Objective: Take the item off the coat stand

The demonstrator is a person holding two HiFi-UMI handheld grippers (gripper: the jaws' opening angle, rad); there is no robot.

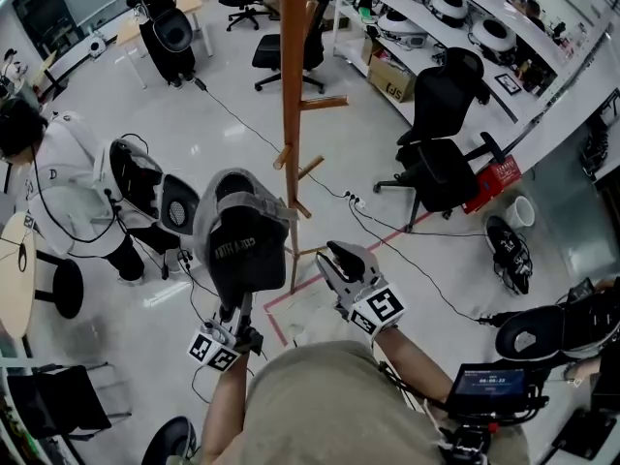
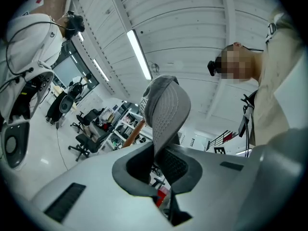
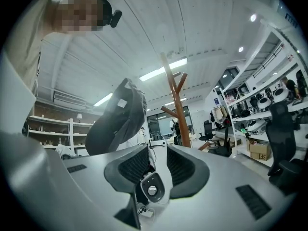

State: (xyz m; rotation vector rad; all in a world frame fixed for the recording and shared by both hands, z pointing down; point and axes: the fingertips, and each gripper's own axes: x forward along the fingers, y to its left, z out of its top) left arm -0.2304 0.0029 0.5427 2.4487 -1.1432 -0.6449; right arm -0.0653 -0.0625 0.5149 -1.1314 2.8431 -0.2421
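Several office chairs (image 1: 441,174) ring the coat stand (image 1: 292,114) beside the cap (image 1: 237,240).

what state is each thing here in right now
cap: off the stand, gripped in the left claw
left claw: shut on the cap
right claw: open, nothing in it
coat stand: upright, visible pegs bare

Grey cap (image 1: 240,235), brown coat stand (image 1: 293,114), black office chair (image 1: 443,95), pale grey floor (image 1: 225,148)

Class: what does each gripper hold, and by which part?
Left gripper: grey cap, fingers shut on its brim edge. Right gripper: nothing, jaws apart.
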